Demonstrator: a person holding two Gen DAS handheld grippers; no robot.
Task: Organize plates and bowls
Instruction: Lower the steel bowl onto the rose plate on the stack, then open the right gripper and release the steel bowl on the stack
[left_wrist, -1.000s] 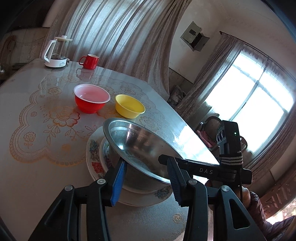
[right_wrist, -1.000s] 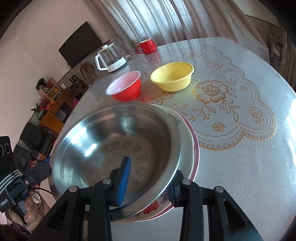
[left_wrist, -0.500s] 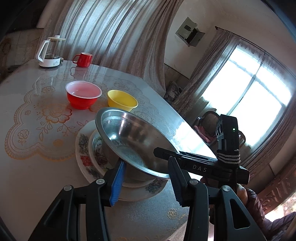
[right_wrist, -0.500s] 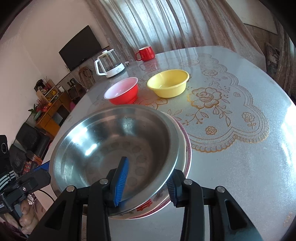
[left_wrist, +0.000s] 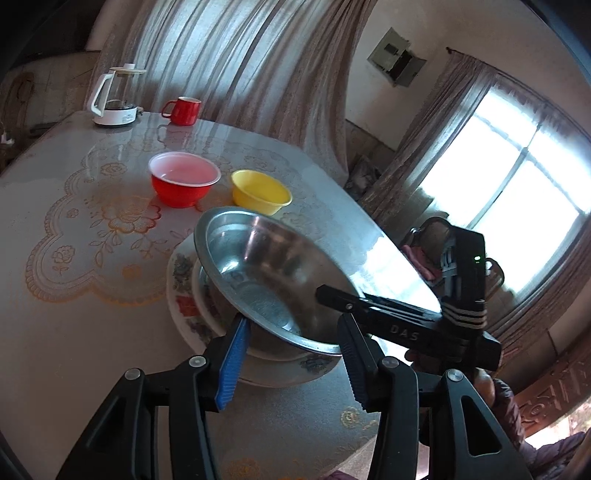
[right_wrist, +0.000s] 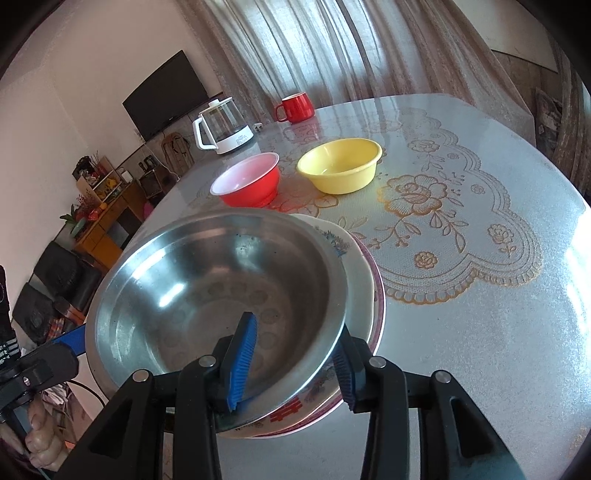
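Note:
A large steel bowl rests tilted on a stack of floral plates near the table's front edge. My right gripper straddles the bowl's near rim, one finger inside and one outside, jaws apart. My left gripper is open at the bowl's opposite side, level with its rim. A red bowl and a yellow bowl stand side by side behind the stack.
A glass kettle and a red mug stand at the table's far end. The table has a lace-pattern cover. The table edge lies just below both grippers.
The steel bowl stays tilted on the plates with its raised side a little lower. Both grippers have shifted slightly and their jaws are still open around the rim.

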